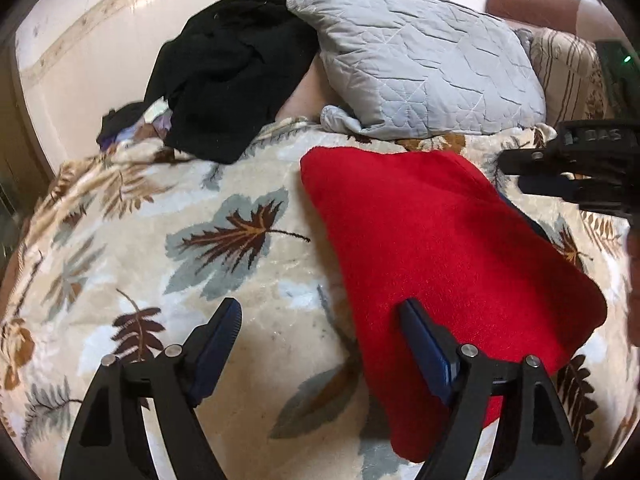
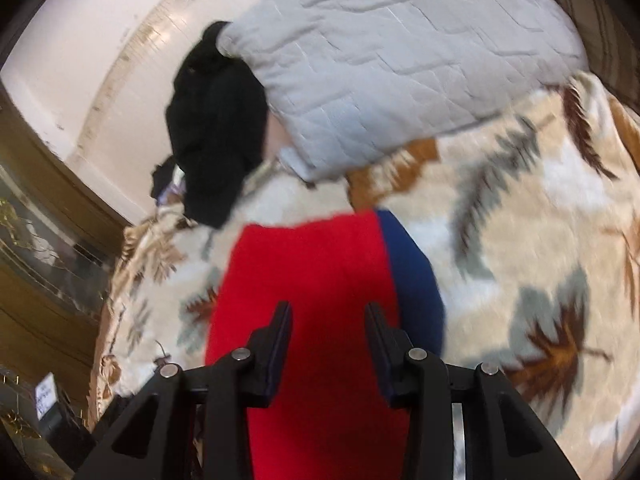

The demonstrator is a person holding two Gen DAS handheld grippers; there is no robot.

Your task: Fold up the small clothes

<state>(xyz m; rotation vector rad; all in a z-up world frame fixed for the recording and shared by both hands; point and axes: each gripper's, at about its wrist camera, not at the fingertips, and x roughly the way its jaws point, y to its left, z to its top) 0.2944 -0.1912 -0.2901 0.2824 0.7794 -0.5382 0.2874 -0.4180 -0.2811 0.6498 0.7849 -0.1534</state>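
Red garment (image 1: 440, 248) on leaf blanket (image 1: 160, 240), beneath both parted grippers

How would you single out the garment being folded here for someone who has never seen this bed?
Start at the leaf-patterned blanket covering the bed, then find the grey quilted pillow at its far end. Just nearer than the pillow lies the red fleece garment, folded flat. It is the only bright red thing, with a blue part along one edge, unlike the crumpled black clothes beside the pillow.

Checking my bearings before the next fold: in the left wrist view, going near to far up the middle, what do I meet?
left gripper → red cloth on the leaf-patterned blanket → grey quilted pillow → wall.
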